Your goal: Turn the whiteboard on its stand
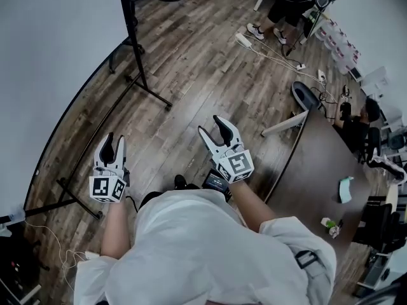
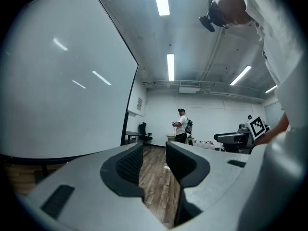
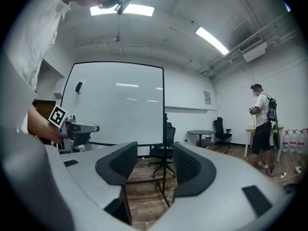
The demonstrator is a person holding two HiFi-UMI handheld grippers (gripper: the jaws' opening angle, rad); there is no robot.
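Observation:
The whiteboard (image 1: 57, 56) is a big white panel at the left in the head view, on a black stand (image 1: 141, 68) with legs spread over the wood floor. My left gripper (image 1: 115, 140) is held close to its lower edge, its jaws a little apart with nothing between them. My right gripper (image 1: 210, 124) is further right over the floor, open and empty. The board (image 2: 62, 71) fills the left of the left gripper view, beside that gripper (image 2: 154, 162). In the right gripper view the board (image 3: 115, 105) stands ahead beyond the gripper (image 3: 155, 165), with its stand post (image 3: 164, 143).
A brown table (image 1: 318, 170) lies to my right, with a seated person (image 1: 359, 122) beyond it. A power strip and cables (image 1: 254, 46) trail on the floor near a standing person (image 1: 292, 5). An office chair (image 3: 163, 153) stands behind the board's post.

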